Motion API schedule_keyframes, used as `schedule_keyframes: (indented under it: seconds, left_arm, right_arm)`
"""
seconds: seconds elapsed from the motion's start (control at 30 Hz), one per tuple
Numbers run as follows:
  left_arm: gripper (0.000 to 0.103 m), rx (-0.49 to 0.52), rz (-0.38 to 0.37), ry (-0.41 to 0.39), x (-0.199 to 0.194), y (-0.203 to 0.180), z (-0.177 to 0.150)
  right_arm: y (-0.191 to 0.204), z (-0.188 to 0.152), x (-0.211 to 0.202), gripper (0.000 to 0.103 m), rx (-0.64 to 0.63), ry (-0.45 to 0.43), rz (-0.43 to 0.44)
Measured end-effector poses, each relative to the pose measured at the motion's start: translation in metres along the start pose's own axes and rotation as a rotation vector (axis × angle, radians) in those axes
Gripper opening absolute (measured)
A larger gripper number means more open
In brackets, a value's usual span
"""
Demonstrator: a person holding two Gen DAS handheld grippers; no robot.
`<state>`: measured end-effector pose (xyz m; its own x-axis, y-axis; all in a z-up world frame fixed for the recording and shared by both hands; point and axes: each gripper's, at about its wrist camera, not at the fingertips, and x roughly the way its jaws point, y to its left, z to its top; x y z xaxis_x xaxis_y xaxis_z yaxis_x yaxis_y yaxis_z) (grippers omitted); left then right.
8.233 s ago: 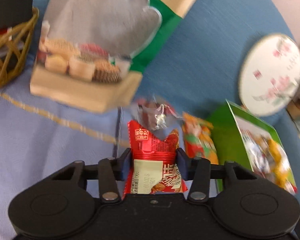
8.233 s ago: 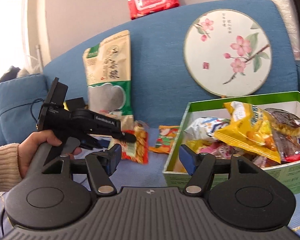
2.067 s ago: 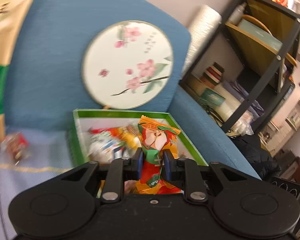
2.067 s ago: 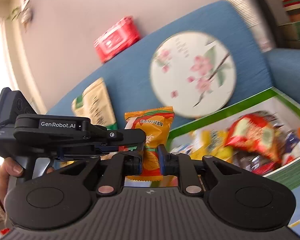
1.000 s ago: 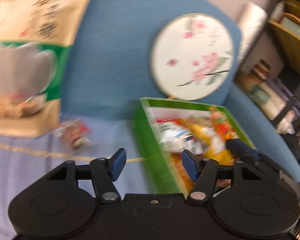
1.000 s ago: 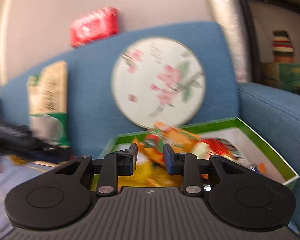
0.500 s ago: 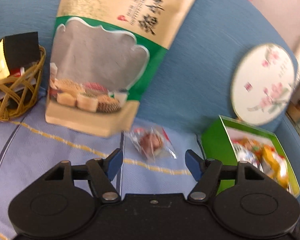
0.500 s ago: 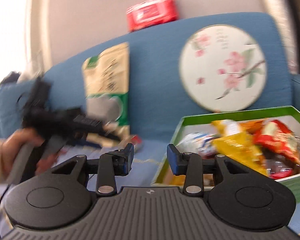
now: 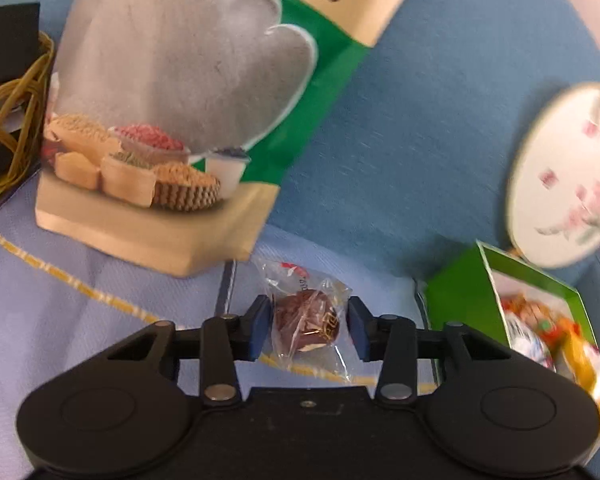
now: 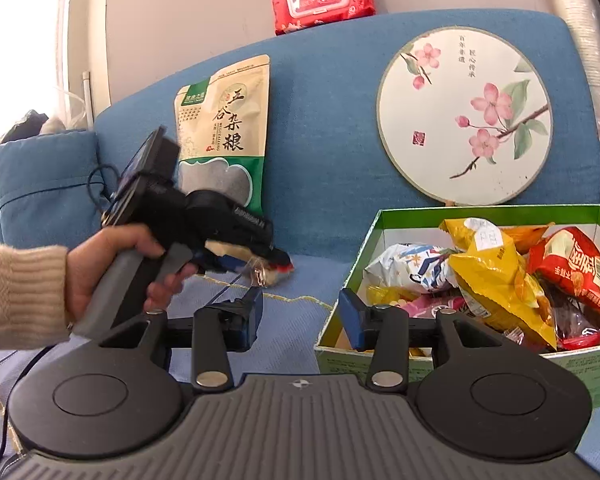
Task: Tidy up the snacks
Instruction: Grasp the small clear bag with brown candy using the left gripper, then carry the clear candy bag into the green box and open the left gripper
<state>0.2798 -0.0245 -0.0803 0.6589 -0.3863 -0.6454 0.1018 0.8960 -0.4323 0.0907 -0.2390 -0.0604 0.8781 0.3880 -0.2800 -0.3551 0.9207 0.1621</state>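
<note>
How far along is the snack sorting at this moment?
Mostly done: the green box already holds many packets. In hand: the open left gripper straddles a clear-wrapped brown snack on the cloth, not yet clamped. The right gripper is open and empty. That snack still needs boxing.

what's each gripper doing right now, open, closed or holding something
Left gripper: open, its jaws either side of the clear-wrapped brown snack on the sofa, not yet shut on it.
Right gripper: open, holding nothing, beside the green box.

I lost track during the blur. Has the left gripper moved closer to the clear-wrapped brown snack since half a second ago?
Yes. The left gripper has come forward toward the grain bag; the clear-wrapped brown snack now sits between its open fingers.
</note>
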Motion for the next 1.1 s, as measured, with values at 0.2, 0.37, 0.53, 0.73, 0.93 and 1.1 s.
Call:
schedule_keyframes:
  seconds: [0.2,0.37,0.53,0.73,0.93,1.1]
  left_arm:
    - [0.045,0.160,-0.099,0.118,-0.050,0.003,-0.048]
    - [0.079,0.112,-0.142,0.134,-0.092,0.027,-0.079]
    - [0.082,0.021,-0.183,0.079,-0.101,0.040,-0.086]
    - [0.087,-0.092,-0.280,0.019,-0.097,0.055,-0.079]
    - [0.095,-0.133,-0.304,0.049,-0.083,0.063,-0.063]
    - [0.088,-0.067,-0.350,0.093,-0.078,0.058,-0.053]
  right_arm:
    - [0.012,-0.002,0.000,0.079,0.018,0.055,0.098]
    - [0.035,-0.012,0.010,0.083,0.003,0.162,0.212]
    - [0.056,-0.028,0.026,0.083,-0.011,0.244,0.229]
    - [0.060,-0.033,0.037,0.096,0.036,0.268,0.188]
    - [0.064,-0.020,0.049,0.103,-0.026,0.215,0.139]
    - [0.076,-0.014,0.069,0.103,-0.180,0.211,0.120]
